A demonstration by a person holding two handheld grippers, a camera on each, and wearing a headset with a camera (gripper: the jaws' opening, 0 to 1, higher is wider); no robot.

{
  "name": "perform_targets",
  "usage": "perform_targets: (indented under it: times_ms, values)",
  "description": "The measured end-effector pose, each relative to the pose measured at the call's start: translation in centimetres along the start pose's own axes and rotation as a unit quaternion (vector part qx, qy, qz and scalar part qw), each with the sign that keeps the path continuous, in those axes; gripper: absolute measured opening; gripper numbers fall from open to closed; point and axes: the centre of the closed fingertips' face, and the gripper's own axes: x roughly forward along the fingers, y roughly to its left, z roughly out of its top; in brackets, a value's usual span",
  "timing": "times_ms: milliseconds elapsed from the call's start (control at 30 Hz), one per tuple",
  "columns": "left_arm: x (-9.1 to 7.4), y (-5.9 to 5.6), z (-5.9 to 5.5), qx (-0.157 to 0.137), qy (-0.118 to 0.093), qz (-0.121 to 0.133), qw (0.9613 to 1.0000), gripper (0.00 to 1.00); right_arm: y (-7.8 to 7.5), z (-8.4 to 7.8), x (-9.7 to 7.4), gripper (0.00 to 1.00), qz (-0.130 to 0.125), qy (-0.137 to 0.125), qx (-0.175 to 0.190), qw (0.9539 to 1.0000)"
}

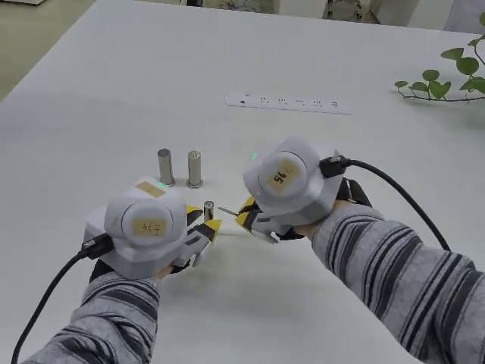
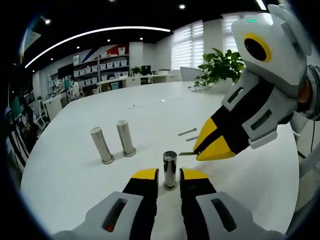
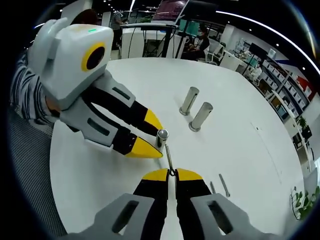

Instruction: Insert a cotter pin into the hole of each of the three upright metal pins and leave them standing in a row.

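Cotter pin (image 3: 169,159) pinched by its tail in the closed jaws of the right gripper (image 3: 174,174), roughly level, tip aimed at 12 o'clock in the right gripper view toward the top of the near metal pin (image 2: 169,165). Tip just beside the shaft under the head; touching or not, cannot tell. Near metal pin upright on the table (image 1: 114,91), clamped low down between the jaws of the left gripper (image 2: 169,176) and steadied for the insertion.

Step in hand, by the look of it: threading the first of the three. Cross-hole too small to make out, so no telling whether lined up with the tip. Next move likely calling for a fine match of height, perhaps a slight turn of the shaft to face the hole toward the tip, then a straight, level push with no side load, lest the thin wire bend or the shaft tilt.

Two other metal pins (image 1: 165,167) standing side by side at 11 o'clock of the clamped one in the head view, no cotter pin seen through either, well apart from both grippers.

As to containers: no tray or box in use. Spare cotter pins (image 2: 187,132) loose on the bare table top, at 1 o'clock of the near metal pin in the left gripper view. Power strip (image 1: 288,102) farther back at 12 o'clock, plant (image 1: 447,80) at 2 o'clock near the table edge.
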Motion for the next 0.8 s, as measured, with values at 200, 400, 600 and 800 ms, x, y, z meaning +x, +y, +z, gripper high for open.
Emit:
perform_targets:
  times_ms: [200, 400, 600, 800]
  values:
    - [0.23, 0.15, -0.35, -0.004, 0.003, -0.003, 1.0, 0.08, 0.1, 0.38, 0.21, 0.0, 0.004, -0.002, -0.005, 1.0]
    - [0.22, -0.07, -0.32, -0.009, 0.001, -0.01, 0.9999, 0.06, 0.08, 0.64, 0.22, 0.0, 0.004, 0.001, -0.016, 0.9999]
    - [0.32, -0.03, -0.35, -0.009, 0.001, -0.01, 0.9999, 0.05, 0.12, 0.83, 0.07, 0.0, 0.004, 0.007, -0.03, 0.9995]
    - [0.36, -0.11, -0.38, 0.011, 0.001, -0.01, 0.9999, 0.05, 0.17, 1.01, -0.24, 0.0, 0.004, 0.012, -0.047, 0.9988]
